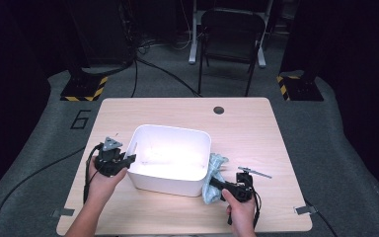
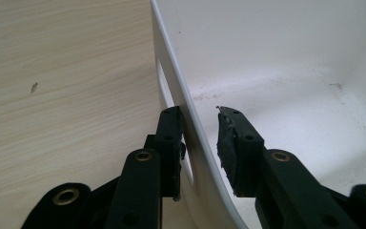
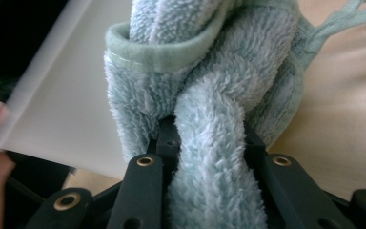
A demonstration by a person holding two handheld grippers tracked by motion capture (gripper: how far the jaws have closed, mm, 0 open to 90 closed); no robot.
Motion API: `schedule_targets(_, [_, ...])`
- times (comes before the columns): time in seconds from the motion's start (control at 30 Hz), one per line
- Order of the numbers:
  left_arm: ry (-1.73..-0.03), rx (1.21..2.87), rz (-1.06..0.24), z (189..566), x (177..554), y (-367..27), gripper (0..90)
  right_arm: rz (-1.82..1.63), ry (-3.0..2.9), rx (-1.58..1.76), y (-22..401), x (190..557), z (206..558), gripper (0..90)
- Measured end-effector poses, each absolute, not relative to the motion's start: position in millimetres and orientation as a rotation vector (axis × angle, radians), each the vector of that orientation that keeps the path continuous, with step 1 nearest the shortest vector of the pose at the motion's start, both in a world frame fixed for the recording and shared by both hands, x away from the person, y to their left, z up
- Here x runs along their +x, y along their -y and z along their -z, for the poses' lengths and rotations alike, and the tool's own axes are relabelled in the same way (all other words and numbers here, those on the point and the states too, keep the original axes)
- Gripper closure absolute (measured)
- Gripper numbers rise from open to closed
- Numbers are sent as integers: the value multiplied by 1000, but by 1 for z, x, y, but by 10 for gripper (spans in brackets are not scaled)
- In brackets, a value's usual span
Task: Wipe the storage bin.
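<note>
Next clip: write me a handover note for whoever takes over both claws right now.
Left claw: jaws straddle the left wall of the white bin, one outside by the handle slot, one inside; the inner jaw is clear of the wall, so no firm grip yet.
Right claw: shut on the blue towel, bunched between its jaws.
Where: the bin sits mid-table; the towel hangs at the bin's right wall, outside it.
Done: towel picked up, bin flanked.
Left: probably clamp the bin wall, then carry the towel over the rim, for wiping or dropping it inside.
</note>
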State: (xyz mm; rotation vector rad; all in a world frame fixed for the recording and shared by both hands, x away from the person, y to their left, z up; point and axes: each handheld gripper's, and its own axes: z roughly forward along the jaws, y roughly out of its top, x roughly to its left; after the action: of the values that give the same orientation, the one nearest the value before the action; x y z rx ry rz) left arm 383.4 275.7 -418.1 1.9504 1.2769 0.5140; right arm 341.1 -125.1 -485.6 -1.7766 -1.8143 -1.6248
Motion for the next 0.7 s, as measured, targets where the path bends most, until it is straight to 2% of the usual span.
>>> schedule_targets(0.3, [-1286,1945,-516,419,381,-272,733,1808,1790,-1746,128,325,448,700])
schedule_targets(0.5, [-1275,1973,-556,417,378,-264,727,1790,1817,-1769,128,328,452,701])
schedule_targets(0.7, [-1301,1978,-599,417,374,-259,772,1810,1791,-1777,128,328,458,702])
